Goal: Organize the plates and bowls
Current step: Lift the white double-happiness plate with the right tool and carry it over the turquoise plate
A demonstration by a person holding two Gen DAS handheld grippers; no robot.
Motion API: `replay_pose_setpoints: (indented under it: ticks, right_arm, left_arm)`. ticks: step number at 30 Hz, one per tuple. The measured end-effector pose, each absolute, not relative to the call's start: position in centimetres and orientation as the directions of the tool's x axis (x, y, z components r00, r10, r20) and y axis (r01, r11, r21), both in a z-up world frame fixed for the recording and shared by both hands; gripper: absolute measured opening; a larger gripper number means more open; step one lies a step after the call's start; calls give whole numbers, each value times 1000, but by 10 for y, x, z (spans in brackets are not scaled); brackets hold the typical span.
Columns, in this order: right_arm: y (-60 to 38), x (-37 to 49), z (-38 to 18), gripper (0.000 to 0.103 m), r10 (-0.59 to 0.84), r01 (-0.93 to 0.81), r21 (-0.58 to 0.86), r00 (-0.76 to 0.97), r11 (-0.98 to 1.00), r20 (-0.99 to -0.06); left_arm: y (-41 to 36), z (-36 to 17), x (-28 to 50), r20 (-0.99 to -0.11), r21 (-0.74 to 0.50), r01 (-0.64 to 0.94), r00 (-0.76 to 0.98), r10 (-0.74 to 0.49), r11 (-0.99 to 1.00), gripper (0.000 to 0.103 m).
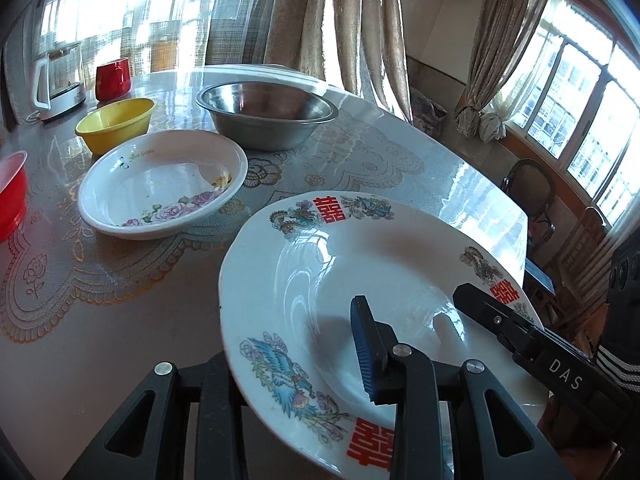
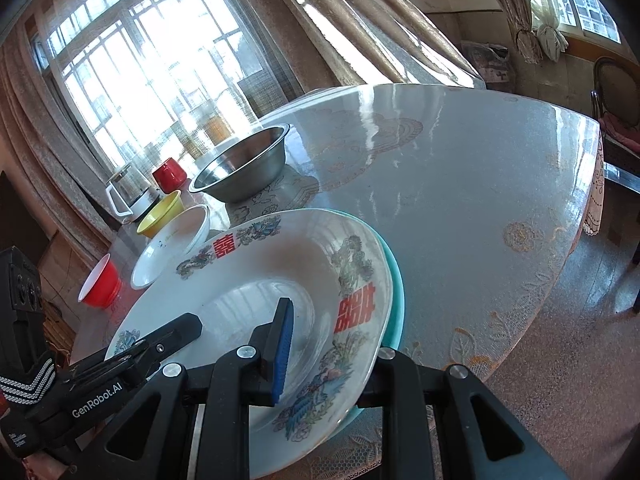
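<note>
**Both tongs on the big double-happiness plate**

The left tongs (image 1: 304, 364) are clamped on the near rim of the double-happiness plate (image 1: 360, 264) — blue pad on top of the rim, the other finger hidden underneath. Across the dish, the right tongs (image 2: 324, 364) grip the same plate's rim the same way, one blue-padded finger inside, the other under the edge. The plate sits tilted, and in the right wrist view a teal plate (image 2: 396, 292) peeks out just beneath it, the two touching along the right edge.

Further back on the counter (image 1: 400, 160) — glossy, with a lace-pattern cloth — the rose-print dish (image 1: 160, 184) lies flat just beside the big plate. Behind it stand the yellow bowl (image 1: 116, 122) and the steel bowl (image 1: 268, 116), near each other. A red bowl (image 1: 12, 192) sits at the left edge, and a red mug (image 1: 113, 78) and a kettle (image 1: 60, 80) are at the far side, well apart from the plate.
</note>
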State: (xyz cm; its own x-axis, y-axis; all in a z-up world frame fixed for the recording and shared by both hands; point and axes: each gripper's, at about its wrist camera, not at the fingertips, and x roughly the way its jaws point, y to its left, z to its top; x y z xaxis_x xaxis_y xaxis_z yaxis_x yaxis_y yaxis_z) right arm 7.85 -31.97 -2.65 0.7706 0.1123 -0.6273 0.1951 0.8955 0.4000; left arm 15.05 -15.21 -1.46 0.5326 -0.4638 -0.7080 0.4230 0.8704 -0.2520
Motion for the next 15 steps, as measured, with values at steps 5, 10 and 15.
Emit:
replay_pose_setpoints:
  ticks: [5, 10, 15]
  right_arm:
    - [-321, 82, -27, 24, 95, 204, 386, 772, 900, -628]
    - [-317, 82, -30, 24, 89, 195, 360, 763, 912, -640]
    - [-316, 78, -29, 25, 107, 176, 354, 751, 919, -651]
  left_arm:
    - [-156, -16, 154, -701, -227, 418, 557, -445, 880, 37]
    - [-153, -18, 156, -699, -230, 412, 561, -444, 882, 37]
    - [-149, -21, 158, -708, -234, 391, 559, -432, 890, 38]
